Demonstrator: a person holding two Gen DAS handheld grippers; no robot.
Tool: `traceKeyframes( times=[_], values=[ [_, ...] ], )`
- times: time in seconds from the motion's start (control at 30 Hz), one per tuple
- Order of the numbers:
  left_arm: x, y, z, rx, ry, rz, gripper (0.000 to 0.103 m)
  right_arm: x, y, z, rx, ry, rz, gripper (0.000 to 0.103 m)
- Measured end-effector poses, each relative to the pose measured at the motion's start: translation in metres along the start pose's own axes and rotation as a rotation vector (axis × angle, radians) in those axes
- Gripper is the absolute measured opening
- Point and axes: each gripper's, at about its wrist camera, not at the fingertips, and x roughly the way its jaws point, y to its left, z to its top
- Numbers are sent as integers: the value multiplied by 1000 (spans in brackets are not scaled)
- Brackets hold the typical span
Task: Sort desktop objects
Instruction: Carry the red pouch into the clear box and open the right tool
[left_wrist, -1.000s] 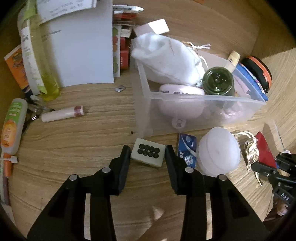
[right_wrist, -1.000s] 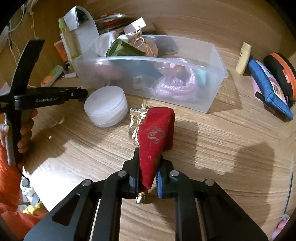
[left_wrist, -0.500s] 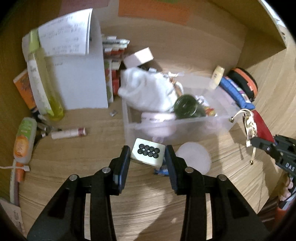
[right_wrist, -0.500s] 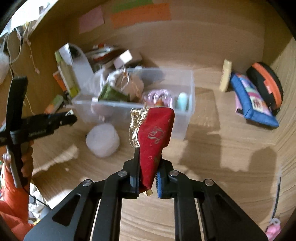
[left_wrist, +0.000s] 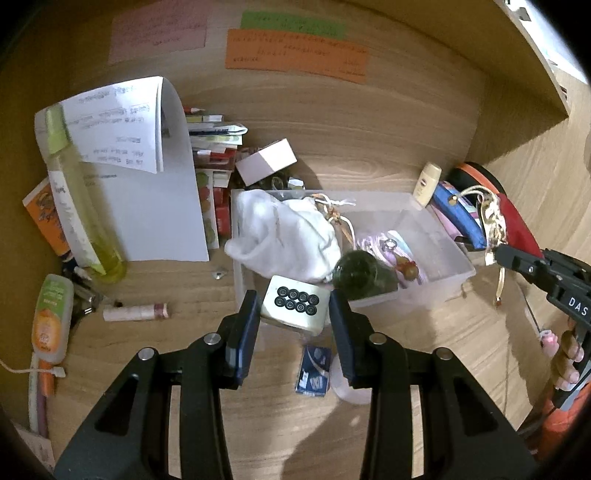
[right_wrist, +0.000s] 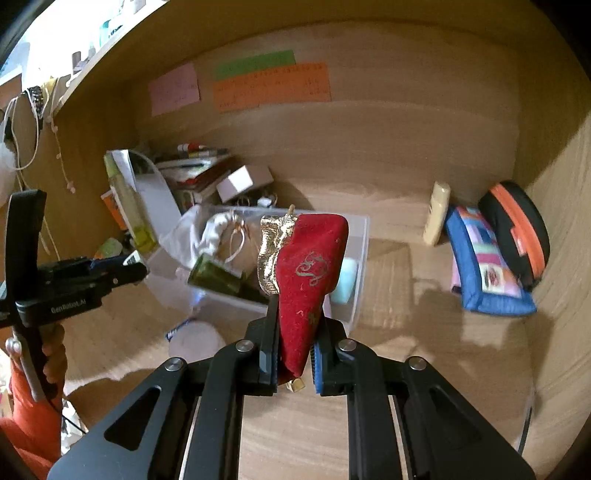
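Note:
My left gripper (left_wrist: 293, 310) is shut on a white cube with black dots (left_wrist: 295, 305) and holds it in the air over the near left end of the clear plastic bin (left_wrist: 443, 258). The bin holds a white cloth bag (left_wrist: 284, 236), a dark green bottle (left_wrist: 360, 275) and pink cord. My right gripper (right_wrist: 293, 350) is shut on a red velvet pouch with gold trim (right_wrist: 308, 266), raised in front of the bin (right_wrist: 360, 251). The pouch also shows at the right of the left wrist view (left_wrist: 511, 225).
A blue packet (left_wrist: 313, 371) and a white round jar (left_wrist: 347, 384) lie on the desk under my left gripper. A lip balm (left_wrist: 136, 312), an orange tube (left_wrist: 50, 317), a yellow bottle (left_wrist: 79, 206) and papers crowd the left. A blue pouch (right_wrist: 484, 258) and an orange-black case (right_wrist: 517, 229) lie right.
Both grippers have risen well above the desk with their objects. The left one has carried the cube from the desk up over the bin's near edge.

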Motion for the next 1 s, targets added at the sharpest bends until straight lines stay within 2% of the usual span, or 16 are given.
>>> traceKeyframes(
  times=[0.17,0.33,0.6,0.73,0.93,1.0],
  values=[
    [17,6,8,-15,18,-4,38,18,2,12,-11,11,3,12],
    [31,13,9,-26,45,-19,38,49,1,15,-8,65,3,12],
    [42,10,9,10,42,-4,38,89,-2,15,-6,146,-5,12],
    [42,12,9,12,38,-27,38,101,-2,14,-11,174,-10,12],
    [42,10,8,26,35,-32,41,110,5,12,-46,198,-43,17],
    [41,10,8,28,34,-33,43,112,8,11,-61,204,-64,25]
  ],
)
